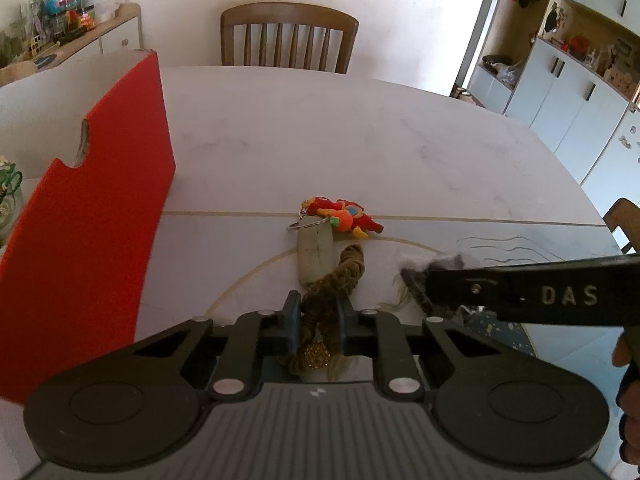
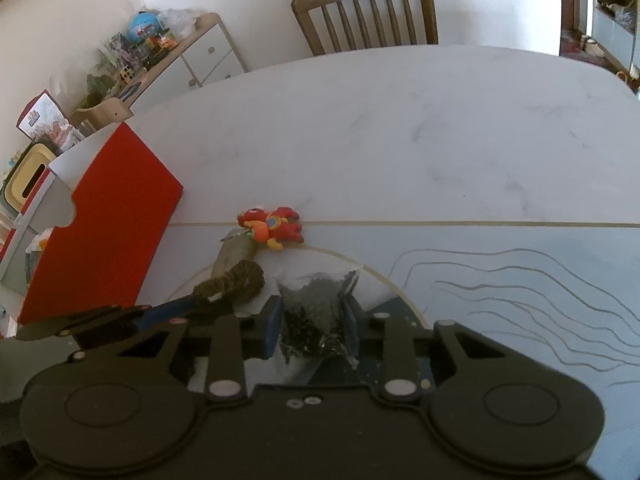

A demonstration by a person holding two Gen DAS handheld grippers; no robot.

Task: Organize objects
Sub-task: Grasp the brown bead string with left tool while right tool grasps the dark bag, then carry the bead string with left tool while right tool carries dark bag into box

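My left gripper [image 1: 318, 306] is shut on a brown braided cord [image 1: 336, 280] with a gold bead and tassel; the cord also shows in the right wrist view [image 2: 236, 280]. My right gripper [image 2: 314, 312] is shut on a clear plastic bag of dark bits [image 2: 320, 300], seen from the side in the left wrist view [image 1: 432, 268]. Just beyond lie a red and orange toy keychain [image 1: 344, 218] [image 2: 272, 226] and a pale green tag [image 1: 316, 252] on the white table [image 1: 360, 132].
A red and white open box [image 1: 92, 208] [image 2: 104, 216] stands on the table at the left. A wooden chair [image 1: 290, 36] is at the far side. A cluttered sideboard [image 2: 168, 56] stands against the wall; white cabinets [image 1: 572, 88] at the right.
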